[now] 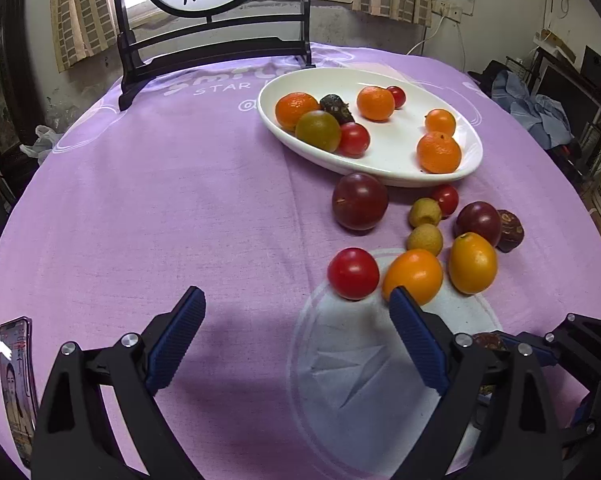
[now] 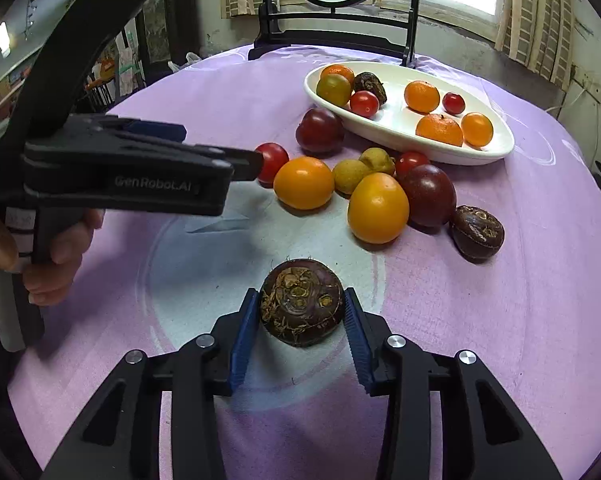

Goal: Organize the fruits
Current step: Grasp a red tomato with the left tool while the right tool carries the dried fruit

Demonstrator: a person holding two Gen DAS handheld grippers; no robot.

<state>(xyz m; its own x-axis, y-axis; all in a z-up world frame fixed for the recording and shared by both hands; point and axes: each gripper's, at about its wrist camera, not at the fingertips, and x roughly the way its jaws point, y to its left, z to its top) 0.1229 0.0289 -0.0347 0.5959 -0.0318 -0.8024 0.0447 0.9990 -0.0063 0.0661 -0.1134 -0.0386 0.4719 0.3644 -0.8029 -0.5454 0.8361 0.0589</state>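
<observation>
Two grippers in view. Right gripper (image 2: 301, 312) brackets a dark brown, rough-skinned round water chestnut (image 2: 301, 303) lying on the purple-clothed worktop (image 2: 500, 320), pads seemingly just clear. Left gripper (image 1: 296, 312) is spread wide, empty. White oval dish (image 1: 384, 160) sits beyond.

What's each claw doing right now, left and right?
Left claw: open, nothing between its fingers.
Right claw: a dark brown water chestnut sits between its fingers; whether the pads still touch it cannot be told.
</observation>
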